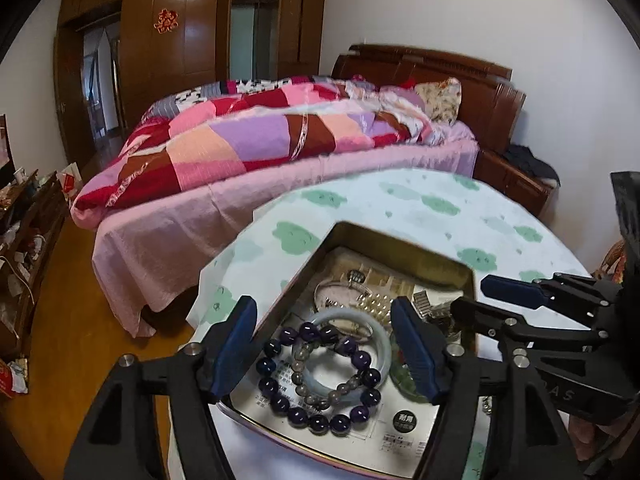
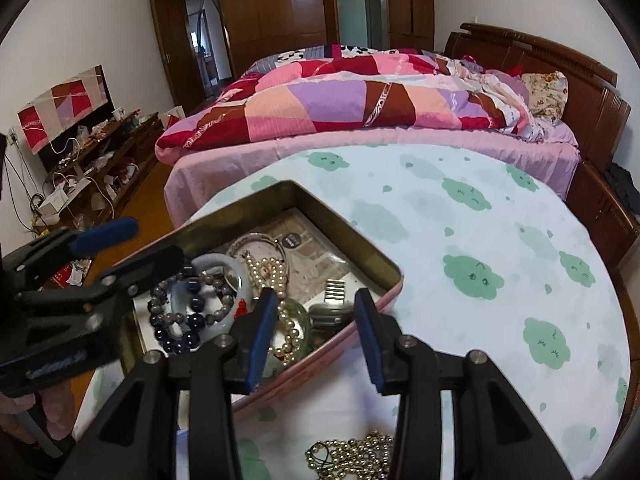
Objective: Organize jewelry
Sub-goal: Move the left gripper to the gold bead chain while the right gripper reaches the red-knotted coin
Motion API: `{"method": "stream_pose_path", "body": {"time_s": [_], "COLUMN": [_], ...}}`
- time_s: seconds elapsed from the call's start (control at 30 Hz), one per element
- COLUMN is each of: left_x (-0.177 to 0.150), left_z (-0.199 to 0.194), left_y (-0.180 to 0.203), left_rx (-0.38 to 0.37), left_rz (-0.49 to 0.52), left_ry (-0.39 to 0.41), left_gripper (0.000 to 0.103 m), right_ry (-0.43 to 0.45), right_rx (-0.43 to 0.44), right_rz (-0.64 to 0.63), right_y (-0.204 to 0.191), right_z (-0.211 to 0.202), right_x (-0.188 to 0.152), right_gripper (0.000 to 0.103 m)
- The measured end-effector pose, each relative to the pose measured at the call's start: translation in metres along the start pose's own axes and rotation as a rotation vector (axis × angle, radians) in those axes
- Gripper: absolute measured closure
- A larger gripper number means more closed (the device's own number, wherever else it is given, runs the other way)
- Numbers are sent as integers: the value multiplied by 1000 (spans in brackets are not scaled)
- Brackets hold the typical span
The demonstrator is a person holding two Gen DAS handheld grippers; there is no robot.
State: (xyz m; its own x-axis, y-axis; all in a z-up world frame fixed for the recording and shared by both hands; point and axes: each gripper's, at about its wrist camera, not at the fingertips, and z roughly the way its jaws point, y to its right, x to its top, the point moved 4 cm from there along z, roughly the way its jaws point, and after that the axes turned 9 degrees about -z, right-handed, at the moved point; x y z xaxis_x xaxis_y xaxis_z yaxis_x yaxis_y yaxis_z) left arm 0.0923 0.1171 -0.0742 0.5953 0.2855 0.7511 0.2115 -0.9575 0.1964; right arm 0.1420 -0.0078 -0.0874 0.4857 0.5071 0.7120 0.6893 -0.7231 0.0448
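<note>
Beside the tin (image 2: 352, 236), seemingly gold beads (image 2: 356, 456) lie under the right gripper (image 2: 316, 338).

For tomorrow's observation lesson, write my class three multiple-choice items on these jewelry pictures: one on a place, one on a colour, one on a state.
1. Where does the gold bead necklace lie?
A. in the tin
B. on the tablecloth outside the tin
C. on the bed

2. What colour are the large beads of the bead bracelet?
A. dark purple
B. red
C. yellow

3. How does the left claw stand?
A. shut on a ring
B. open, holding nothing
C. shut on the tin's wall

Key: 1 B, the right wrist view shows it on the tablecloth, nearer the camera than the tin. 2 A, the big round beads are deep violet. 3 B, its blue pads stand wide apart, with the bracelet lying in the tin beyond them.
</note>
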Motion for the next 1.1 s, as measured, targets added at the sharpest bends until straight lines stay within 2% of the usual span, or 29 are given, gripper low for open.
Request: {"method": "stream_pose_path", "body": {"time_s": [0.07,0.13,0.17,0.53,0.83,1.1], "left_x": [0,0,-1,-8,-23,-36], "left_z": [0,1,2,2,-4,-14], "left_y": [0,-1,-1,-3,15,38], "left_rx": [2,8,12,31,33,2], "left_rz": [-8,-10,-10,-21,-14,27], "left_ry": [-6,-7,-11,-30,-45,-43], "left_gripper": [33,33,33,33,32,32], "right_ry": [4,11,15,2,-44,-67], "right_rx": [5,7,6,0,-63,-14], "right_rz": [2,4,7,50,158,103], "right_y": [0,1,1,22,57,28], "right_z": [-2,-5,-7,-17,-53,-71], "right_x": [1,2,1,-11,-66,-96], "right_gripper": [54,43,42,40,38,38]}}
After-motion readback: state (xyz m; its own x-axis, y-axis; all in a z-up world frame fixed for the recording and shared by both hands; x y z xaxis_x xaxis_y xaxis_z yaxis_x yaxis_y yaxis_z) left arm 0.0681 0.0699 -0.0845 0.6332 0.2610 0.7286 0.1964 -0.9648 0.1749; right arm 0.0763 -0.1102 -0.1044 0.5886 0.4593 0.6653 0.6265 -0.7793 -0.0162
